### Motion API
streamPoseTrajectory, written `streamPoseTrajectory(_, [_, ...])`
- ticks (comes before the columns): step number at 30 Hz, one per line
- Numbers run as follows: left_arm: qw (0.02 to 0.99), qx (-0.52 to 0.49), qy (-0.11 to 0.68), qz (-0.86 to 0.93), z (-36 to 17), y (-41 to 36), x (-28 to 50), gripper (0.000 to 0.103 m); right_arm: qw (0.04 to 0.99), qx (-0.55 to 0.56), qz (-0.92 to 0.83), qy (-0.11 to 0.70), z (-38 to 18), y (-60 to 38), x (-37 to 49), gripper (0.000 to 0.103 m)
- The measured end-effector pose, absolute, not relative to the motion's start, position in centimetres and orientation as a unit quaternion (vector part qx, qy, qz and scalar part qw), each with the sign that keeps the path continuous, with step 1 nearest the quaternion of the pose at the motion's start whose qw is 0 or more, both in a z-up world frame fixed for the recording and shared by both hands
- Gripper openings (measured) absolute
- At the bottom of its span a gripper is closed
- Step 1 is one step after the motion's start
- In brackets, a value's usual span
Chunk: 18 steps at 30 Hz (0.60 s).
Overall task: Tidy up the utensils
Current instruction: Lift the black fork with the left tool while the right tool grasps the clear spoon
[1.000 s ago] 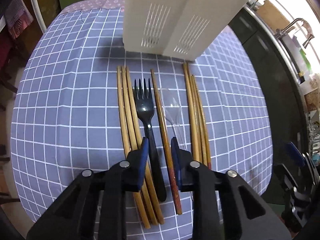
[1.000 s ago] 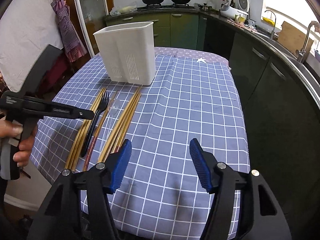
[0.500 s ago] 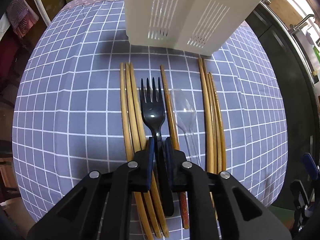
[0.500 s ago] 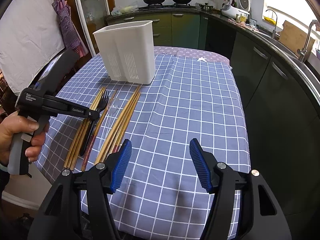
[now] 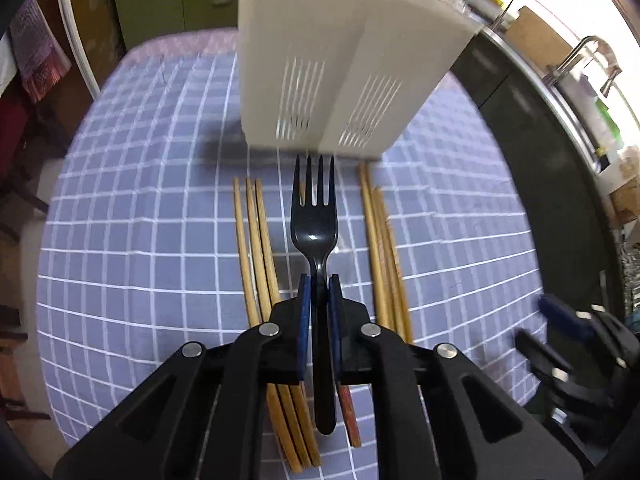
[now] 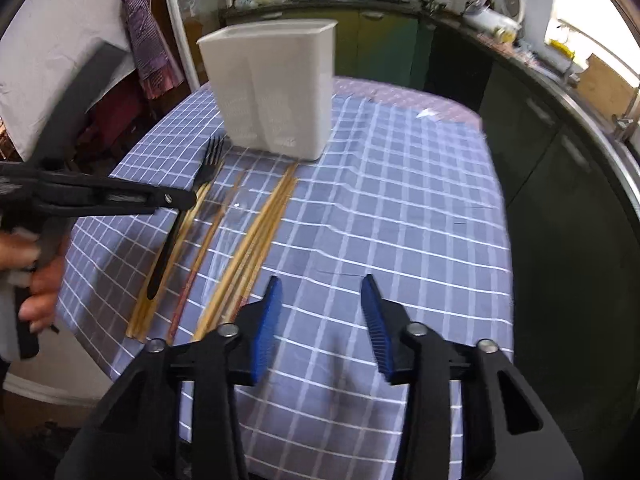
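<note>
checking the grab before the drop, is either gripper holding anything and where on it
The left gripper is shut on the black fork, pinching its handle just below the head. The right gripper is open, with nothing between its fingers.

Green cabinets [image 6: 372, 40] line the back wall; bright window [image 6: 592, 20] over a dark counter [image 6: 560, 92]

A checked tablecloth [image 6: 400, 208] carries chopsticks [image 6: 256, 240] and a white caddy [image 6: 276, 92].

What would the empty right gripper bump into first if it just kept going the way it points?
Probably the bare checked tablecloth: the right gripper aims down at open cloth, right of the chopsticks. Depth is hard to judge.
</note>
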<state>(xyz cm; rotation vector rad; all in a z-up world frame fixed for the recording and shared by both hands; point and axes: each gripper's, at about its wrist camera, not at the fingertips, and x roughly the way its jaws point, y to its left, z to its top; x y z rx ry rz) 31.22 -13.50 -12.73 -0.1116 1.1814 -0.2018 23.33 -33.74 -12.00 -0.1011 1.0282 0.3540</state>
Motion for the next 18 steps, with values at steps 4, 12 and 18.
streamPoseTrajectory(4, [0.847,-0.053,0.520,-0.098,-10.1,-12.4,29.7,0.009,0.826,-0.043,0.200,0.525,-13.1,-30.7,25.4,0.023])
streamPoseTrajectory(12, [0.875,-0.044,0.473,-0.089,-7.7,-9.0,27.0,0.009,0.789,-0.062,0.212,0.573,-15.5,-24.7,28.8,0.022])
streamPoseTrajectory(18, [0.875,-0.046,0.472,-0.092,-7.8,-8.1,26.5,0.009,0.776,-0.082,0.195,0.594,-17.2,-22.6,30.4,0.022])
